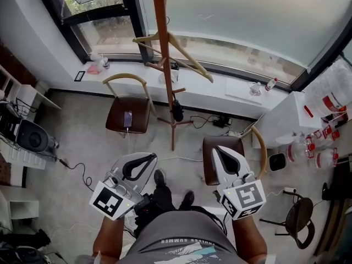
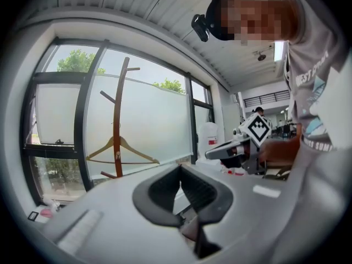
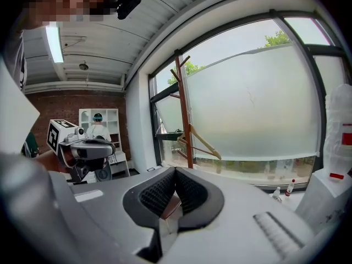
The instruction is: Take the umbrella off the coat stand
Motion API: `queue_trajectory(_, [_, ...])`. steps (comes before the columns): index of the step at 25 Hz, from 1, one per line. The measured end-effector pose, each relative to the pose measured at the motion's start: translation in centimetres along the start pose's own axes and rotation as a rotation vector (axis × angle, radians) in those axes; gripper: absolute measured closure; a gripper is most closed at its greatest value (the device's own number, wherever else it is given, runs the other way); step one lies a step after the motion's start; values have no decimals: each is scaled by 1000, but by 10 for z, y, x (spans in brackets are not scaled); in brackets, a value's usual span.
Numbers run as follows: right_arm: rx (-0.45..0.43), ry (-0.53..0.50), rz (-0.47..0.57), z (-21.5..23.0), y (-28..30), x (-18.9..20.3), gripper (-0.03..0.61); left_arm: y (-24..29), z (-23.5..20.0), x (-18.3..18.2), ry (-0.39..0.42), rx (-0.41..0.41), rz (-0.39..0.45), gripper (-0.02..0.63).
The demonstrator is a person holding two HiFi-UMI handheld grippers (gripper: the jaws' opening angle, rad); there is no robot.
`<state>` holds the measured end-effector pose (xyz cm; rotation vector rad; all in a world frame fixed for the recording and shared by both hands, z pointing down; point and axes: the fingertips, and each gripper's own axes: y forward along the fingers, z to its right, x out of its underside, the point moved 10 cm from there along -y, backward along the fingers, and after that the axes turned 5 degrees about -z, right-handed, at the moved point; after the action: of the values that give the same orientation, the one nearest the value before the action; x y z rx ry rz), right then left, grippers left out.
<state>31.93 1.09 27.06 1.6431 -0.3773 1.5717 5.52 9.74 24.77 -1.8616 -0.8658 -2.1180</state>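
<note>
The wooden coat stand (image 1: 164, 65) rises by the window with a wooden hanger (image 1: 177, 47) on it. A small dark folded umbrella (image 1: 177, 110) hangs low on its pole. My left gripper (image 1: 153, 157) and my right gripper (image 1: 218, 149) are held side by side short of the stand, apart from the umbrella, pointing toward it. Both are shut with nothing between the tips. In the left gripper view the shut left gripper (image 2: 180, 167) faces the stand (image 2: 117, 125) and hanger (image 2: 122, 147). The right gripper (image 3: 175, 170) faces the stand (image 3: 185, 120) too. I cannot make out the umbrella in either gripper view.
A brown chair (image 1: 127, 113) stands left of the stand's base and another (image 1: 209, 158) lies under my right gripper. Cables (image 1: 212, 121) run over the floor. A white cabinet (image 1: 280, 122), water jugs (image 1: 324, 125) and a dark chair (image 1: 301, 216) fill the right side.
</note>
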Motion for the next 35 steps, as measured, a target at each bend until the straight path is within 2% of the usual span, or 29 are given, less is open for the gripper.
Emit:
queue_trajectory(10, [128,19,-18,-22,49,-25,575,21,-87,-5,10,127,47,612])
queue_trajectory(23, [220,19,-50,-59,135,-52,575,35,-200,9,0,231,90,612])
queue_trajectory(29, [223,15,-89,-73,164,-54,575,37,-233,19,-24,247,104,612])
queue_trajectory(35, [207,4,-110,-74,188,-56,575,35,-252,32,-57,229,115,612])
